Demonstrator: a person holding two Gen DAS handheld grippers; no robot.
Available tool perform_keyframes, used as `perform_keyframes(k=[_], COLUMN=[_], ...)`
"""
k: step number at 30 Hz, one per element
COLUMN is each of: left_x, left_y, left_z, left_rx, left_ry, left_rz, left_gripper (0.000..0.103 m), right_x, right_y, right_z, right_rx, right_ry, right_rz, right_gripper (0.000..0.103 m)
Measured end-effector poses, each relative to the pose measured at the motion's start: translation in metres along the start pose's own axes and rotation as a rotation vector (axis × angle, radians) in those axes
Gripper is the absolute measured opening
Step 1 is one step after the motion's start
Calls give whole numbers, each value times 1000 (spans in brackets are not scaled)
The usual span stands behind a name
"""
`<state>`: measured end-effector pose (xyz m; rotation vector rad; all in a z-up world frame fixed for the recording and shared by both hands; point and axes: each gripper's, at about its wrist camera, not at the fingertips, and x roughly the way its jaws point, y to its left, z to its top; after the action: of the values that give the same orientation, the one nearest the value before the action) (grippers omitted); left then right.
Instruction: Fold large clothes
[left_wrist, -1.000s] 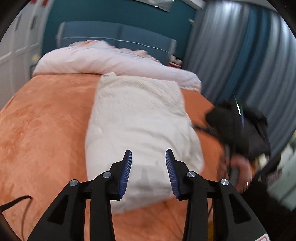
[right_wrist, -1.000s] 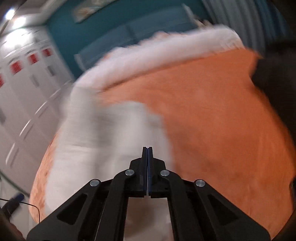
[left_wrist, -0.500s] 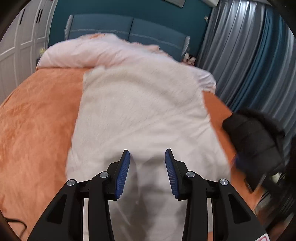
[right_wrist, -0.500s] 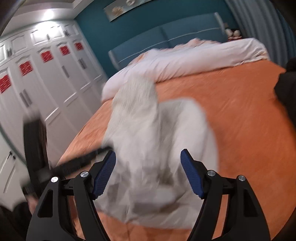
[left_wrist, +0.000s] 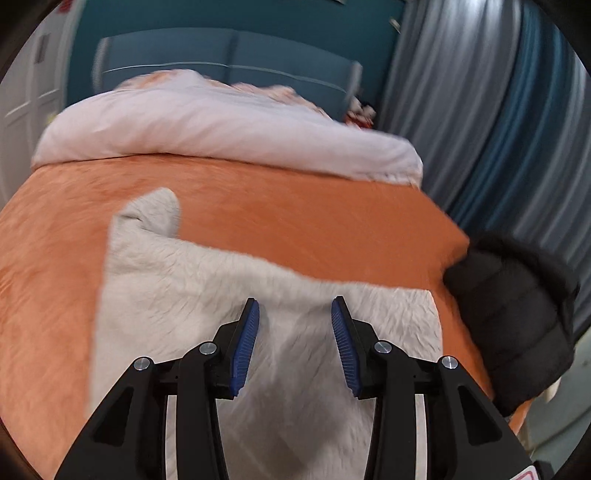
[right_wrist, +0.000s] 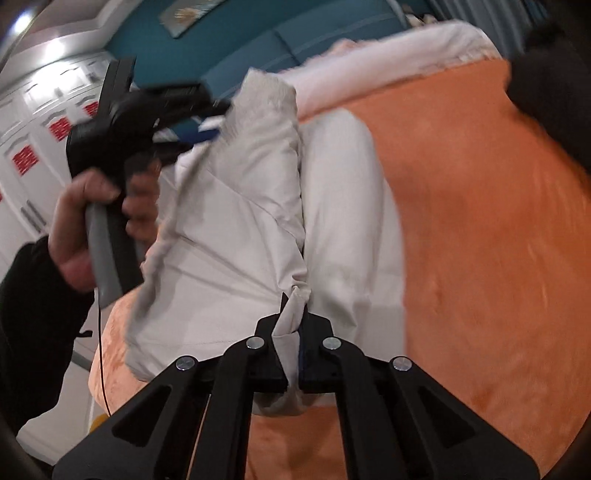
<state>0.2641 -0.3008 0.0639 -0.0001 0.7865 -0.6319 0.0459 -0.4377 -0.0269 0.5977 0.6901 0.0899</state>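
Observation:
A large cream fleece garment (left_wrist: 192, 295) lies on the orange bedspread (left_wrist: 295, 218). My left gripper (left_wrist: 294, 317) is open just above its fuzzy surface, nothing between the jaws. In the right wrist view my right gripper (right_wrist: 295, 314) is shut on an edge of the garment (right_wrist: 251, 221) and lifts it, showing the smooth lining. The left gripper (right_wrist: 177, 114), held in a hand, shows at the garment's far upper edge there; its fingers are hidden by blur.
A white duvet (left_wrist: 221, 129) lies across the head of the bed by a blue headboard (left_wrist: 229, 51). A black padded jacket (left_wrist: 517, 325) sits at the bed's right edge. Curtains (left_wrist: 498, 129) hang at right; white wardrobes (right_wrist: 40, 147) stand at left.
The right gripper, open half a second ago, has shut on the garment's edge and lifted it. The left gripper stays open; the garment under it has shifted nearer and lower.

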Motion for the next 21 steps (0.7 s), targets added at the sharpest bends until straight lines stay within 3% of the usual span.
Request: perform_keyframes(k=[2, 5, 10, 17, 21], left_x=[31, 67, 110, 141, 132], left_y=[-22, -34, -39, -31, -35], left_z=[-9, -19, -32, -43, -39], left_rx=[47, 40, 68, 71, 74], left_ry=[33, 68, 70, 95, 98], left_rz=[9, 23, 120, 200, 216], left_gripper=[38, 38, 38, 38, 39], right_x=[7, 15, 37, 51, 48], right_y=[-13, -30, -36, -31, -28], right_z=[-7, -10, 0, 3, 4], right_rx=[42, 93, 103, 85, 122], right_ry=[26, 51, 79, 92, 67], right_rz=[-19, -36, -80, -114, -80], right_gripper=[1, 1, 1, 1, 2])
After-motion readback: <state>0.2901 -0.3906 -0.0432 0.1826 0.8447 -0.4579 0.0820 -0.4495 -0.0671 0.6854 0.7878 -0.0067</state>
